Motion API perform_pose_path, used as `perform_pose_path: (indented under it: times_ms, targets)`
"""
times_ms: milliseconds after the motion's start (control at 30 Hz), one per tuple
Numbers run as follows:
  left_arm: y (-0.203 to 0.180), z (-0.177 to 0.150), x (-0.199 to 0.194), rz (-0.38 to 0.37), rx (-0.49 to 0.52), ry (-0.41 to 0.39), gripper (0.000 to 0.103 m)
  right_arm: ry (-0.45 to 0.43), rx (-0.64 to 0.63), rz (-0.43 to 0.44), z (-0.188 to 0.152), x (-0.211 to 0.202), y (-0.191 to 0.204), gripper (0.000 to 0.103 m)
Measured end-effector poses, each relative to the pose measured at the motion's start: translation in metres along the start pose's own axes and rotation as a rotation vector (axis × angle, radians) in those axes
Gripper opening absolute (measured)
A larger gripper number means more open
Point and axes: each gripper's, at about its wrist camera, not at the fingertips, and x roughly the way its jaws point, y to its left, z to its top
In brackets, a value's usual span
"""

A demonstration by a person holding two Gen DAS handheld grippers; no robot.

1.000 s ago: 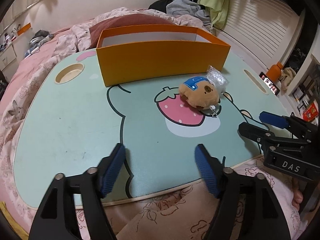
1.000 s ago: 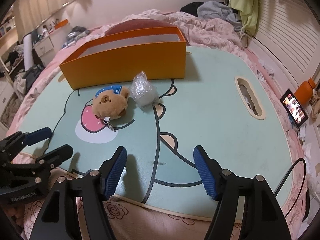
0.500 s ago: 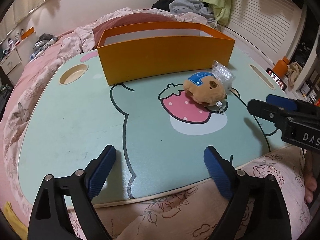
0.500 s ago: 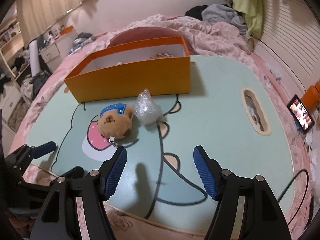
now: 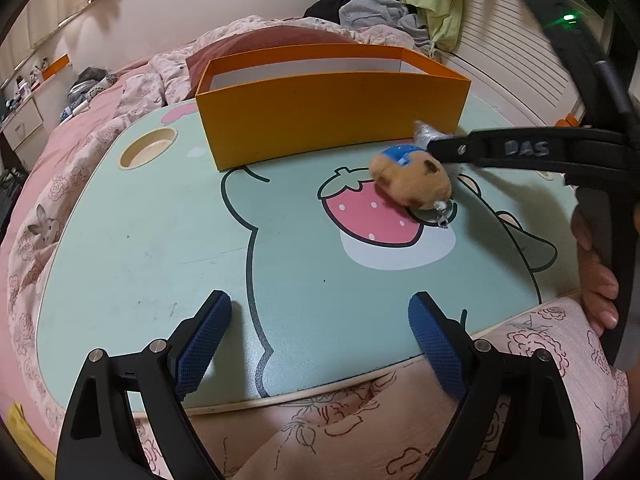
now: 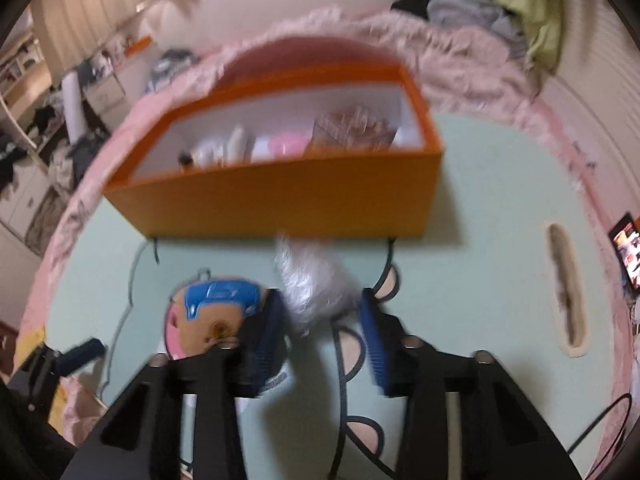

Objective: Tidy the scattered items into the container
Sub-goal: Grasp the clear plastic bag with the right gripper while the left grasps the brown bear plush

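Note:
An orange box (image 5: 332, 120) stands at the back of the mint lap table (image 5: 140, 240); the right wrist view shows several items inside the box (image 6: 280, 196). In front of it lie a brown plush bear (image 5: 412, 184) with a blue cap and a crumpled clear plastic bag (image 6: 312, 276). My right gripper (image 6: 320, 304) reaches over the bear (image 6: 212, 312), and its jaws are closing with the bag between the blue pads, which touch its sides. From the left wrist the right gripper (image 5: 440, 148) hides most of the bag (image 5: 424, 130). My left gripper (image 5: 320, 320) hovers open and holds nothing at the table's near edge.
The table has a round cup recess (image 5: 148, 152) at its left and a long slot (image 6: 566, 292) at its right. Pink floral bedding (image 5: 80, 160) surrounds it. A lit phone (image 6: 628, 252) lies on the far right. A person's hand (image 5: 596, 280) grips the right tool's handle.
My right gripper has moved forward over the table to the plastic bag, and its jaws have narrowed around it. The left gripper opened wider a second ago and has stayed in place since.

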Motion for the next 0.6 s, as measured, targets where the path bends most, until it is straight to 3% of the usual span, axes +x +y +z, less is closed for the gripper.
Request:
perform_pose_path:
  times_ms: [100,300,500,600]
  targets:
    - [0.000,-0.001,0.000,0.000,0.000,-0.001,0.090,-0.007,0.002,0.001,-0.002,-0.003,0.000,0.026]
    - [0.004,0.005,-0.003,-0.047,-0.009,0.007,0.090,-0.143,0.045,-0.041,-0.017,-0.044,-0.012,0.026]
    - [-0.006,0.039,-0.012,-0.130,-0.004,-0.058,0.090,-0.196,0.089,-0.063,-0.038,-0.068,-0.022,0.027]
    - [-0.017,0.057,0.004,-0.162,0.012,-0.033,0.090,-0.199,0.109,-0.052,-0.042,-0.072,-0.027,0.027]
